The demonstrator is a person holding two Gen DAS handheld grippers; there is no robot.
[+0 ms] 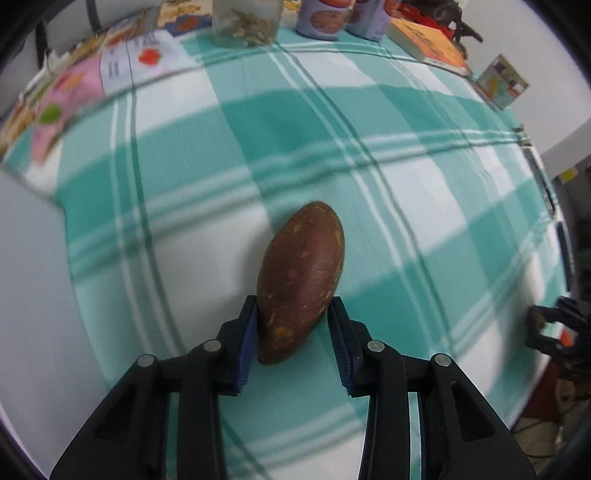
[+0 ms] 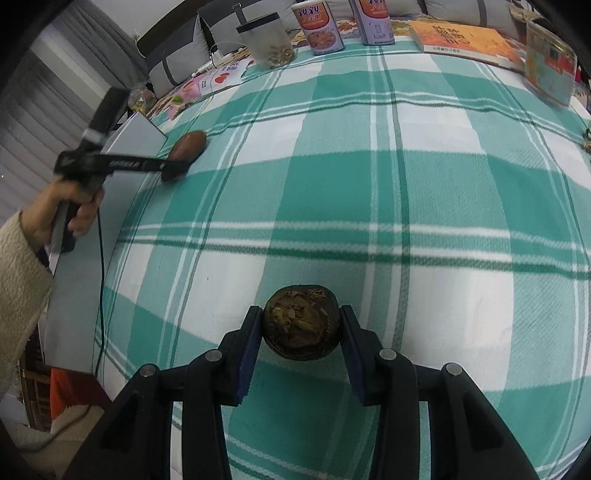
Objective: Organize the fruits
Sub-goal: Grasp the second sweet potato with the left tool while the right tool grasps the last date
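Note:
My left gripper (image 1: pixel 292 314) is shut on a reddish-brown sweet potato (image 1: pixel 301 280), its near end clamped between the blue pads, above the green-and-white checked cloth (image 1: pixel 406 229). My right gripper (image 2: pixel 300 325) is shut on a round dark brown fruit with a dry, flaky top (image 2: pixel 301 326). In the right wrist view the left gripper (image 2: pixel 173 168) and its sweet potato (image 2: pixel 186 153) show at the far left, held by a hand. The right gripper with its fruit (image 1: pixel 535 319) shows at the right edge of the left wrist view.
At the table's far edge stand a clear jar with dried bits (image 2: pixel 271 40), two printed cans (image 2: pixel 323 27), an orange book (image 2: pixel 469 38) and a small printed box (image 2: pixel 550 66). Picture cards (image 1: pixel 81 92) lie at the far left. A grey surface (image 2: pixel 74 314) borders the cloth's left side.

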